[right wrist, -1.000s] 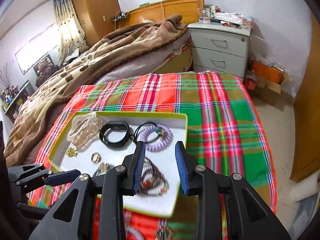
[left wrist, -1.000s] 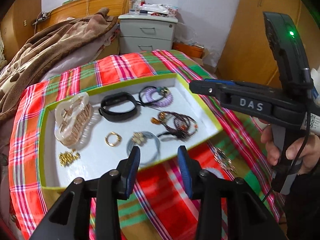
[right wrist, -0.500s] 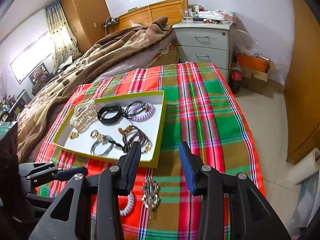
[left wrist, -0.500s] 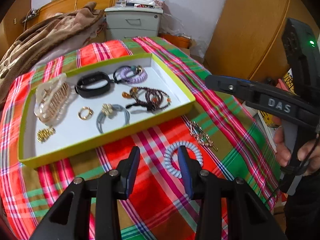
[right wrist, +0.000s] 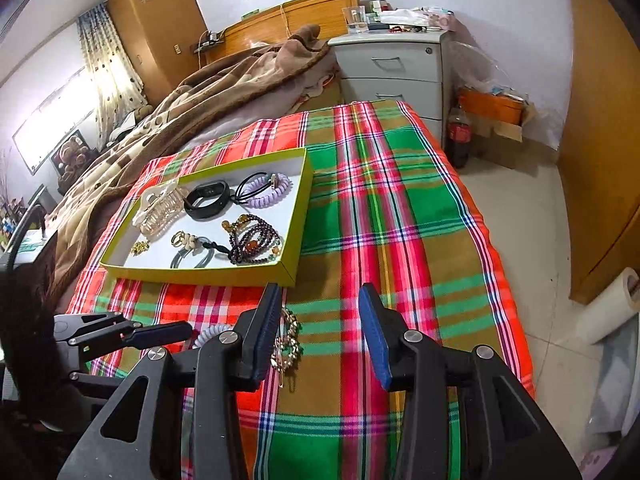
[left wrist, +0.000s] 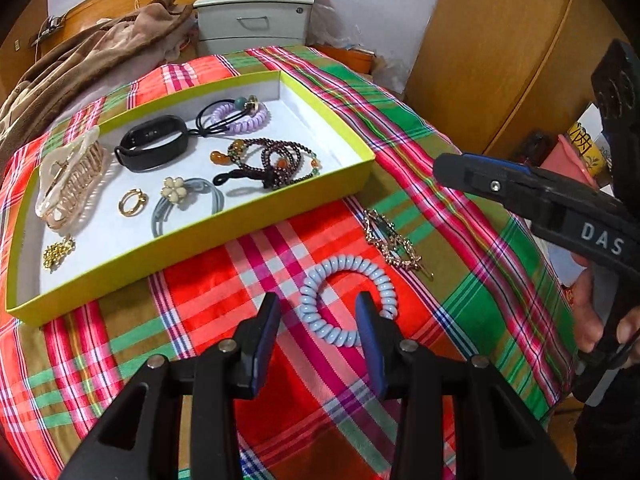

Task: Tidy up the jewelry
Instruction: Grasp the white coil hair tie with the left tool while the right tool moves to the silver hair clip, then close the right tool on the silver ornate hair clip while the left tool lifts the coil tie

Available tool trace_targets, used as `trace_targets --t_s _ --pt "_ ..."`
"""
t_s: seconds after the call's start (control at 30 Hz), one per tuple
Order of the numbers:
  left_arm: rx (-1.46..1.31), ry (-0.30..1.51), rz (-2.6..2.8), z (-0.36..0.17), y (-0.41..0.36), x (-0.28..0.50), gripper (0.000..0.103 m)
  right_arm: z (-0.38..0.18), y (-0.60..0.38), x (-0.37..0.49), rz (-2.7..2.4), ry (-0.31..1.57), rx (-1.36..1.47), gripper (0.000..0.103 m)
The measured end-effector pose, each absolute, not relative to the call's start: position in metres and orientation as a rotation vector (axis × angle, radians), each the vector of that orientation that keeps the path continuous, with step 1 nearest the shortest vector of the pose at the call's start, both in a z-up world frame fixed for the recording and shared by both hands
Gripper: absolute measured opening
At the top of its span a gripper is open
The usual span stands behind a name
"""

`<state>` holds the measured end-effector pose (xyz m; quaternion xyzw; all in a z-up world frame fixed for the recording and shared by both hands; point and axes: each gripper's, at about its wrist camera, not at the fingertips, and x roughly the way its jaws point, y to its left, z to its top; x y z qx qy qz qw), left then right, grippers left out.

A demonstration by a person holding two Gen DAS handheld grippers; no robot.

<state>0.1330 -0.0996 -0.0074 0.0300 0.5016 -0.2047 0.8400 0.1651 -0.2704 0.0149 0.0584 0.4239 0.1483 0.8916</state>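
A light blue coil hair tie lies on the plaid cloth in front of the green tray. My left gripper hovers open just above it, one finger at each side, pads not touching. A gold ornate hair clip lies just right of the tie. My right gripper is open and empty above the cloth, with the hair clip by its left finger. The tray holds a claw clip, a black band, a purple coil tie, a bead bracelet, a gold ring and a grey flower tie.
A brown blanket is heaped behind the tray on the left. A grey nightstand stands at the far end, with a cola bottle on the floor beside it. The cloth's right edge drops to tiled floor, where a paper roll lies.
Both grippers have drawn back from over the tray to the cloth in front of it. The left now sits over the blue coil tie. The right gripper's jaws have widened.
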Motion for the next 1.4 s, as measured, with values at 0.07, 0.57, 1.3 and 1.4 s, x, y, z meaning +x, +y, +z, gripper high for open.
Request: trace_targets --t_s 0.07,0.57,1.3,1.4 --pt "0.085 1.056 -0.424 -0.008 -0.102 0.133 0.041 0.015 -0.272 0.163 0.306 0.879 0.122 0.041" --pt "0.153 1.041 -0.351 -0.007 -0.106 0.133 0.017 0.011 -0.272 0.154 0.301 0.886 0.115 0.041" --pt "0.044 0.999 -0.290 0.001 -0.063 0.134 0.010 -0.011 -0.243 0.147 0.341 0.949 0.020 0.041" --pt "0.032 0.989 -0.279 0.004 -0.055 0.134 0.010 -0.013 -0.235 0.146 0.360 0.954 -0.002 0.041"
